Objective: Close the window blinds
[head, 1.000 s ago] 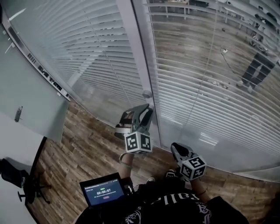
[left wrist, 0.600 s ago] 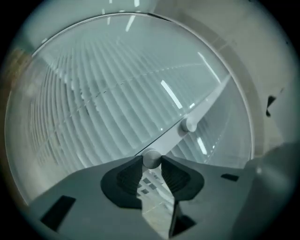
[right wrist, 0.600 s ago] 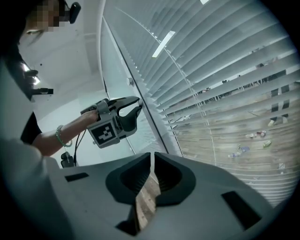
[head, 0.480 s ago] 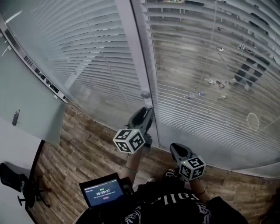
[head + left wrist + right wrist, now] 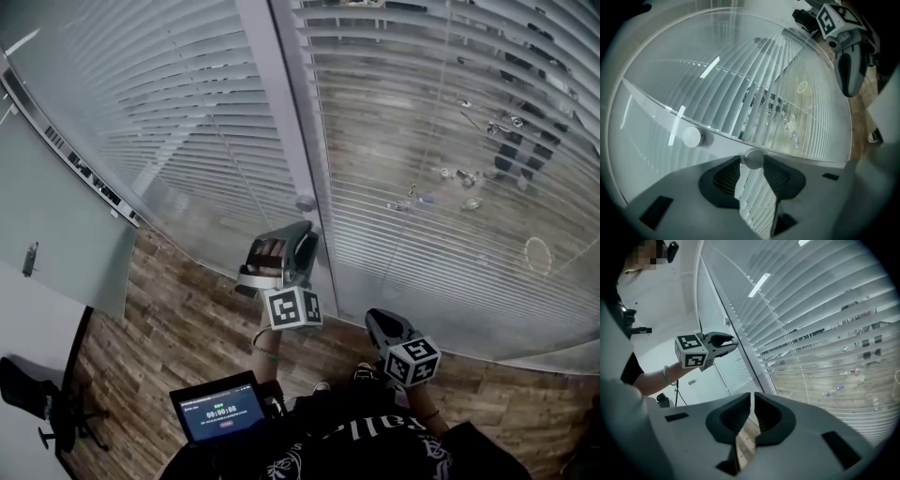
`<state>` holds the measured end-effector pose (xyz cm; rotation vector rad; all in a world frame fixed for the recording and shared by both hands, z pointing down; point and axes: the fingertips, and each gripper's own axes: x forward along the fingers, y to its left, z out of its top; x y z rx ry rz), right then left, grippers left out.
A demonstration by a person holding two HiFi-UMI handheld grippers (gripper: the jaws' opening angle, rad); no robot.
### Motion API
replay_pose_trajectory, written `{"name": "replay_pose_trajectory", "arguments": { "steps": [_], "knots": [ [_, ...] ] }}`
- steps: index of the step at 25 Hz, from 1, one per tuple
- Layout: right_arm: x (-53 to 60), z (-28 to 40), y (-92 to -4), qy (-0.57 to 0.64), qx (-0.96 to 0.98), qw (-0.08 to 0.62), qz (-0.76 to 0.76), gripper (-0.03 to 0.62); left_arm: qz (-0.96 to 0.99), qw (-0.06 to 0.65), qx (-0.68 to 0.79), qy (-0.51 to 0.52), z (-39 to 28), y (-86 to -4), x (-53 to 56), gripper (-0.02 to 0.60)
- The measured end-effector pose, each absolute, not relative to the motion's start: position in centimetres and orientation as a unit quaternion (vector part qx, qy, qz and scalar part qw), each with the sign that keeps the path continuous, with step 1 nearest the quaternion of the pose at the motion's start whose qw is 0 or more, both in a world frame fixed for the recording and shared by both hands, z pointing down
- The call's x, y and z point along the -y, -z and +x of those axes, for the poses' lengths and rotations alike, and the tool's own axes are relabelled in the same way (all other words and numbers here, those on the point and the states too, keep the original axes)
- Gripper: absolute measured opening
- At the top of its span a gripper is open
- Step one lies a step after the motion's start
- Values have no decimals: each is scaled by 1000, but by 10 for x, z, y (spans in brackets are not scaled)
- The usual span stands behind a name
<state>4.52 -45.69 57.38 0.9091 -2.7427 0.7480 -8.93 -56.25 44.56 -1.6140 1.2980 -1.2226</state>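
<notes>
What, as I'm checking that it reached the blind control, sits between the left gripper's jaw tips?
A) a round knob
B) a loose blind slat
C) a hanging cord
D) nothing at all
A: the left gripper view shows a round knob right between the jaw tips of the left gripper, whose jaws have just been opening.

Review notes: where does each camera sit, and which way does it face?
Head view: on the person's head, looking steeply down at the blinds and floor; shows the left gripper, right gripper and torso.
Left gripper view: on the left gripper, facing the blinds; its jaws, just opened, flank a round knob; the right gripper shows top right.
Right gripper view: on the right gripper, facing the blinds; its jaws are shut, empty; the left gripper and forearm show.
Shared: head and left gripper views both show the knob.
</notes>
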Motion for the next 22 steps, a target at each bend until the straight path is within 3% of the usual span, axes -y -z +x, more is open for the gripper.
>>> {"name": "replay_pose_trajectory", "arguments": {
  "steps": [5,8,11,14,16,19,22],
  "knots": [
    [440,49,-581,-252,914,83,307,19,-605,424,-454,499,-74,-449,542,132],
    [443,50,-583,-255,913,86,308,19,-633,381,-487,465,-72,-447,549,130],
    [445,48,-583,-257,912,86,309,20,-742,206,-573,282,-79,-445,555,127],
    [443,44,-580,-258,911,87,310,19,-801,-113,-585,-63,-93,-434,555,126],
    [443,42,-579,-259,910,88,311,20,-769,-268,-529,-240,-100,-433,558,126],
    [443,41,-583,-261,909,89,314,19,-710,-397,-446,-374,-98,-437,559,127],
    [443,39,-587,-263,906,89,320,18,-650,-472,-389,-451,-104,-439,560,127]
  ]
}}
